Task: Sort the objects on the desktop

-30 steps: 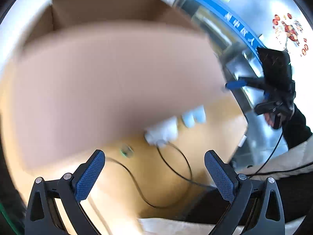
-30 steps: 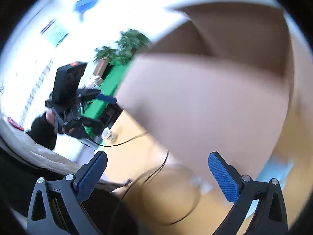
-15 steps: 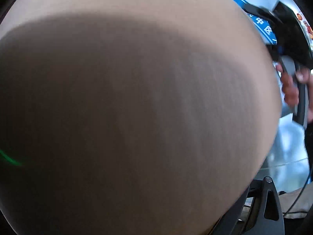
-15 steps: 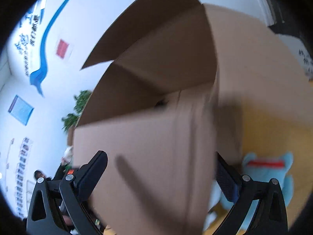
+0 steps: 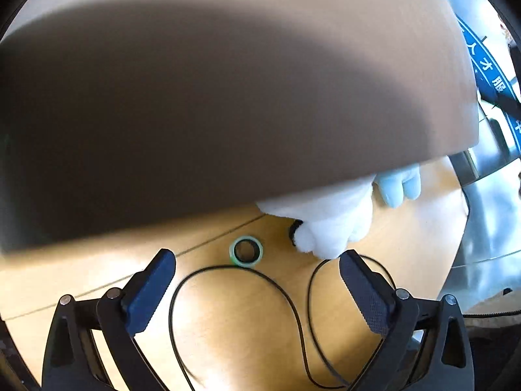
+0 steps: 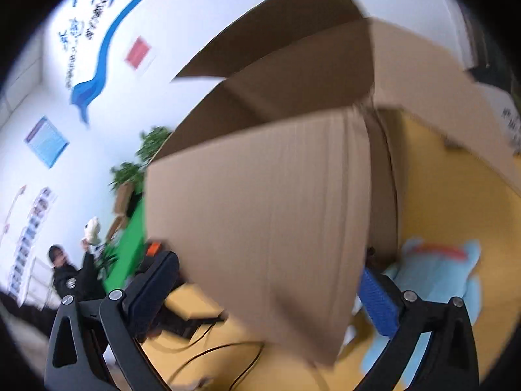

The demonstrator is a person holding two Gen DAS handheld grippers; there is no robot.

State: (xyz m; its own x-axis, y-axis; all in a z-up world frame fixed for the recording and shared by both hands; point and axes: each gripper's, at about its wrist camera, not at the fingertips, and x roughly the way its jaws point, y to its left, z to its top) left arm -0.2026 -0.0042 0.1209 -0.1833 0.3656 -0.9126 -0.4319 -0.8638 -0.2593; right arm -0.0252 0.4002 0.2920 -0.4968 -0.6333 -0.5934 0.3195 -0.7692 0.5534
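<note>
Jaws on both grippers apart, empty. Cardboard box (image 6: 260, 202) looks light, stiff but flexy at flaps; take its walls. Plush toy (image 5: 329, 224) soft, pinch anywhere.

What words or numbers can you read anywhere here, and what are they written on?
"人才服": white characters on the blue band at the right edge of the left wrist view.
Blue wall writing in the right wrist view: too blurred to read.
Cardboard box, tape roll: no text visible.

tape ring (image 5: 246, 251) left of plush toy (image 5: 329, 221)
</note>
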